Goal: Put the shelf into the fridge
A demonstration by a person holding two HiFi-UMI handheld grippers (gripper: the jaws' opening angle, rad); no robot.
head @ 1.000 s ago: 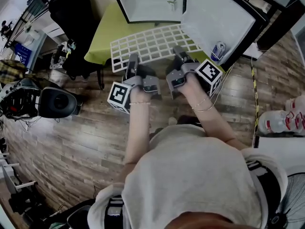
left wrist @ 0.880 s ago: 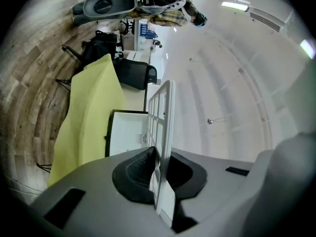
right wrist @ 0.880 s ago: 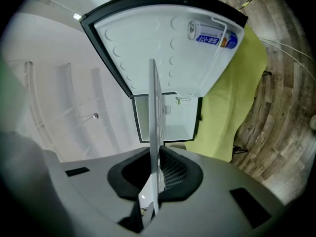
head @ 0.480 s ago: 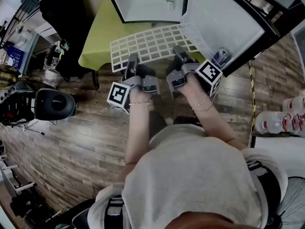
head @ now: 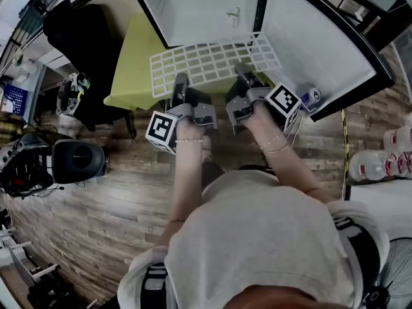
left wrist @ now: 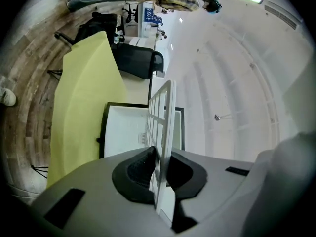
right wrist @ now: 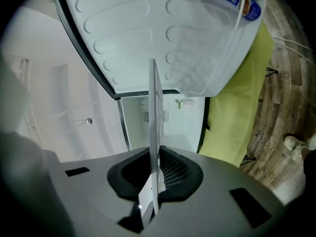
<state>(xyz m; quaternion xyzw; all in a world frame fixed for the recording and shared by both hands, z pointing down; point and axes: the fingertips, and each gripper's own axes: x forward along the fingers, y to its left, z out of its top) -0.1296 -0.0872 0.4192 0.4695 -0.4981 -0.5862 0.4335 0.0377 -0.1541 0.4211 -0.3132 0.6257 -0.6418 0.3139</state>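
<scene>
Fingers (left wrist: 132,177) forward, tight on shelf (head: 206,60)

Fridge (head: 199,11) interior cut off at top edge; can (head: 312,96) half hidden behind door (head: 315,37).

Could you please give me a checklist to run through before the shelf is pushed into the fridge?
1. Left gripper shut on the shelf: ok.
2. Right gripper shut on the shelf: ok.
3. Fridge door swung open: ok.
4. Shelf's far edge facing the fridge opening: ok.
5. Shelf held level enough to slide in: cannot tell.
</scene>
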